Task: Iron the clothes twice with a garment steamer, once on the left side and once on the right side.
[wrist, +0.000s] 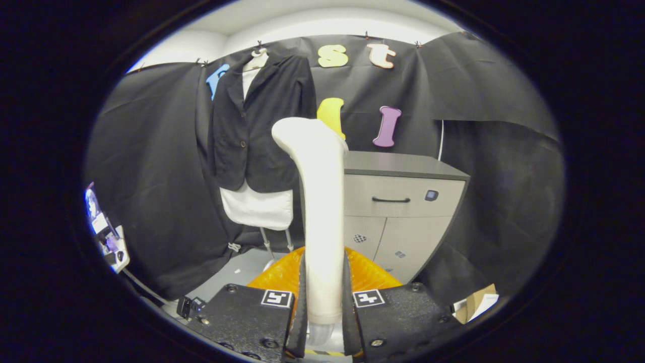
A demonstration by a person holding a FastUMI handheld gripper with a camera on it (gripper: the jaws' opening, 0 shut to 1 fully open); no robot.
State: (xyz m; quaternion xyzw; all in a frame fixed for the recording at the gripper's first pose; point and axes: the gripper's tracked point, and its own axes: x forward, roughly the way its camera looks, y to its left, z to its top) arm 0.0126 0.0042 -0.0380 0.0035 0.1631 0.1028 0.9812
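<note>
A white garment steamer (318,201) stands upright between my fingers, its handle pressed from both sides by the black pads (301,297). My gripper (323,302) is shut on it. The steamer's head points up and left, toward a black jacket (259,126) that hangs on a white mannequin torso (258,207) on a metal stand beyond the fingers. The steamer is still apart from the jacket, and its shaft hides the jacket's right lower edge.
A grey cabinet (403,201) with a drawer and two doors stands right of the mannequin, just behind the steamer. An orange surface (282,275) lies under the fingers. Equipment with a screen (106,229) sits at the far left; a cardboard box (476,300) lies low right.
</note>
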